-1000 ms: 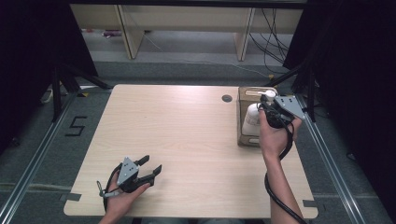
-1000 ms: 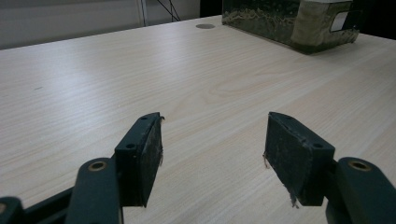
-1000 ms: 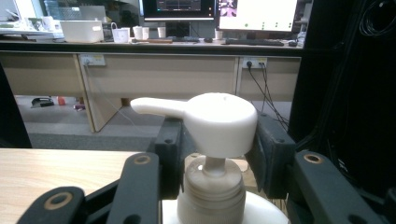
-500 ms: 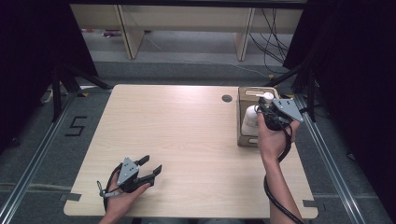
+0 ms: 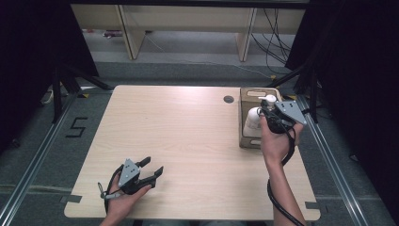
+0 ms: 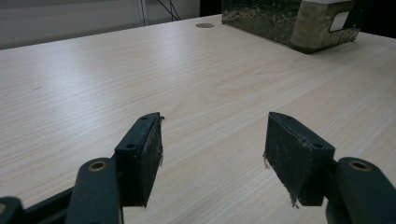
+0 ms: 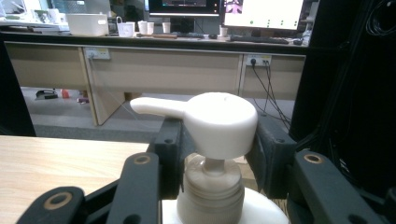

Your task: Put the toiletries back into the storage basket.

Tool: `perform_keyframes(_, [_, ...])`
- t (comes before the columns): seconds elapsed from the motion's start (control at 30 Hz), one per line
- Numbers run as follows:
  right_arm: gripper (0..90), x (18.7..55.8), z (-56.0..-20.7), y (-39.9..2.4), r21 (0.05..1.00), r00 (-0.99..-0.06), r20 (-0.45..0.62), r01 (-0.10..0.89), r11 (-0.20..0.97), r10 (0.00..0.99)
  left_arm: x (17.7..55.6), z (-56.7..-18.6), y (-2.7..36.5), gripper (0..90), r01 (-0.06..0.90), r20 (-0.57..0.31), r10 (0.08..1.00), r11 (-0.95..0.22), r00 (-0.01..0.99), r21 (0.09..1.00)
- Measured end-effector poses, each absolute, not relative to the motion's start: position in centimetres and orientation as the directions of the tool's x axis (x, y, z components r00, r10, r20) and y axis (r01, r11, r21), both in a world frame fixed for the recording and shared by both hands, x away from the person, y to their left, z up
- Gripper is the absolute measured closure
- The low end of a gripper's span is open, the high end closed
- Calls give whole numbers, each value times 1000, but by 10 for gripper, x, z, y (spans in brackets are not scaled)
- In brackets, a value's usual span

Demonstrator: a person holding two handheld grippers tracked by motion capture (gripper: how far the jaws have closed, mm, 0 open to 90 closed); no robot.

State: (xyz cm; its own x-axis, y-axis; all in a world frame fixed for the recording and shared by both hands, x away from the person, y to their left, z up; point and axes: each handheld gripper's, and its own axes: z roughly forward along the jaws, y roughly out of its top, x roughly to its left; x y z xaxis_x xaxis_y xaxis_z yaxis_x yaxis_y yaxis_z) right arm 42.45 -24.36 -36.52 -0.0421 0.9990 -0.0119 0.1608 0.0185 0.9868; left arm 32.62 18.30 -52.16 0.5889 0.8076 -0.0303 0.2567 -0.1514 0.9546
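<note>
**Q:** Which gripper is placed for the pump bottle, and how does the bottle lie to its fingers?

**A:** My right gripper [image 5: 272, 117]. In the right gripper view the pump bottle [image 7: 219, 154] stands upright between my fingers [image 7: 169, 154], its long axis vertical, the white pump head just above them with the spout pointing to that view's left. The fingers sit either side of the neck below the head; whether they press on it I cannot tell, as the head hides the contact.

**Q:** And where is the bottle on the bench?

**A:** In the wooden box [image 5: 247, 136] at the far right of the bench [image 5: 188, 141], seen from the high view, beside the round cable hole [image 5: 228, 99].

**Q:** The other hand?

**A:** My left gripper [image 5: 147, 172] rests at the near left edge, well apart from the box, fingers spread wide with nothing between them. I judge any lift would go straight up along the bottle's axis to clear the box walls.
</note>
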Motion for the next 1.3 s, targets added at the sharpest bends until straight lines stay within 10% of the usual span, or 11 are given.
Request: perform_keyframes(1.3, [349, 394, -361, -257, 987, -135, -13, 157, 34, 991, 326, -522, 183, 361, 255, -28, 807, -154, 589, 955])
